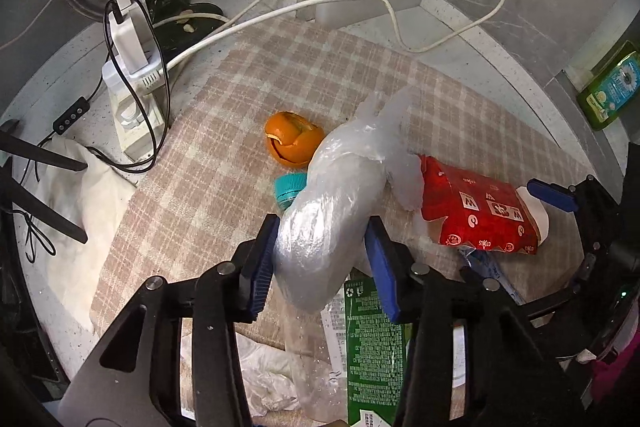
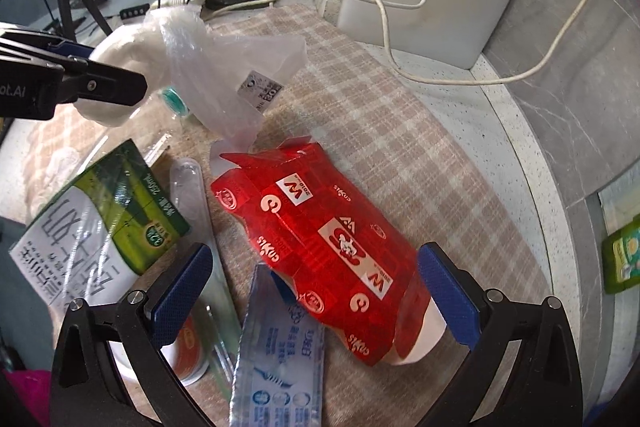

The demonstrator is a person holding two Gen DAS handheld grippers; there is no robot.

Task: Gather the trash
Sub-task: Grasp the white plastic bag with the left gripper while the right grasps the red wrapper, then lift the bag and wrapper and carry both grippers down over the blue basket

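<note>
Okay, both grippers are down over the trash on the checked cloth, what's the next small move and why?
Probably finish closing the left gripper on the clear plastic bag and lift it. The bag's bunched end already sits between its blue pads, which look at or near its sides. The right gripper is open astride the red carton, not touching it, so that looks like the following grab.

The flattened red printed carton [image 2: 320, 251] bears a white "W", "2010" and big "3"s. At ten o'clock, the black left tongs [image 2: 60, 83] read "ot.AI".
</note>
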